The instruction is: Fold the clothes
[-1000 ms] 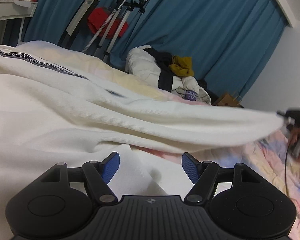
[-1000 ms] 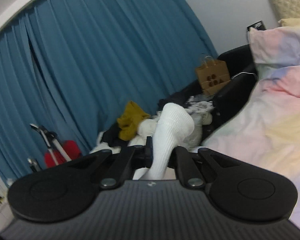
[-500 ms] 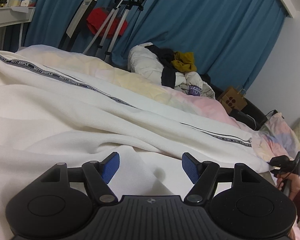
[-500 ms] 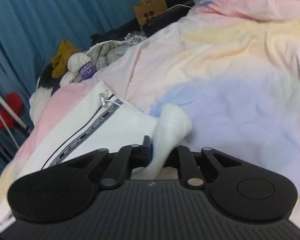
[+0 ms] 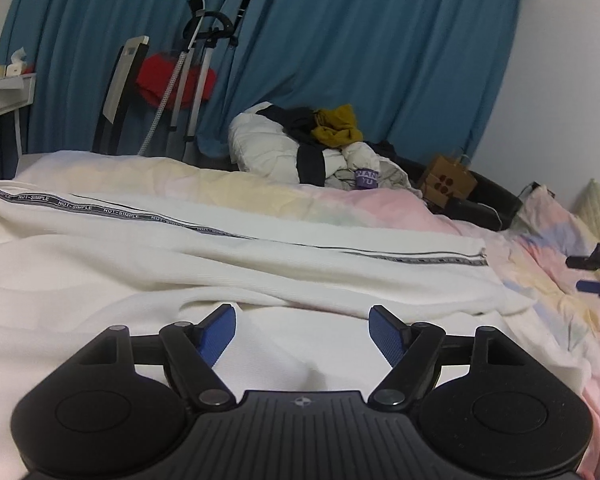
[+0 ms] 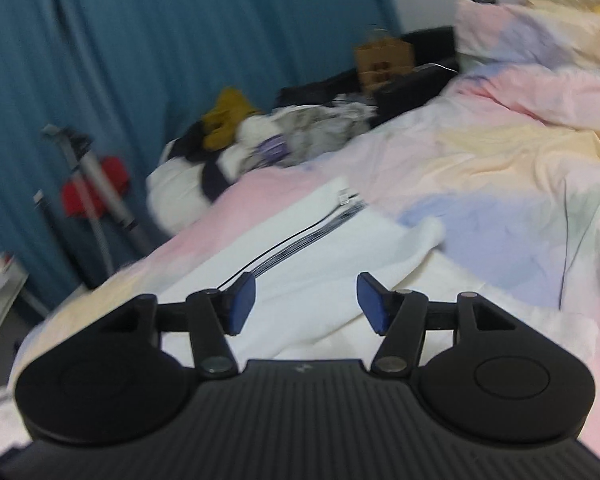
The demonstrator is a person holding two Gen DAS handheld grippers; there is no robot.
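Released since the earlier frames, the white garment (image 5: pixel 260 264) now lies flat across the pastel bedspread (image 5: pixel 400 204), where 1 second ago its sleeve was stretched taut in the air, pinched in the right claw. That sleeve's end (image 6: pixel 416 236) now rests crumpled just ahead of the right claw (image 6: pixel 302 300), whose jaws have just been opening and stand apart with nothing between the 2 blue pads. White cloth spreads under and ahead of it, touching neither pad.

The left claw (image 5: pixel 302 330) hovers over the garment's near folds, its jaws wide apart and having just opened a little further, with bare cloth showing in the gap.

Ahead of the left claw a lettered stripe (image 5: pixel 120 212) runs along the garment from left to right; the left view alone makes the lettering legible. The right view is blurred, yet it alone shows the metal zipper pull (image 6: pixel 344 196) at the stripe's far end. At the left view's right edge the tips of the right claw (image 5: pixel 596 276) appear, open and off the cloth.

Beyond the garment, past both claws, sits a heap of clothes (image 5: pixel 320 148) topped with a mustard piece. Right of it stands a brown paper bag (image 5: pixel 446 184). Blue curtains (image 5: pixel 360 40) hang behind, with a garment steamer (image 5: pixel 196 64) and a red item (image 5: pixel 160 80) far left of the left claw. Only the left view takes in a white shelf (image 5: pixel 4 88).
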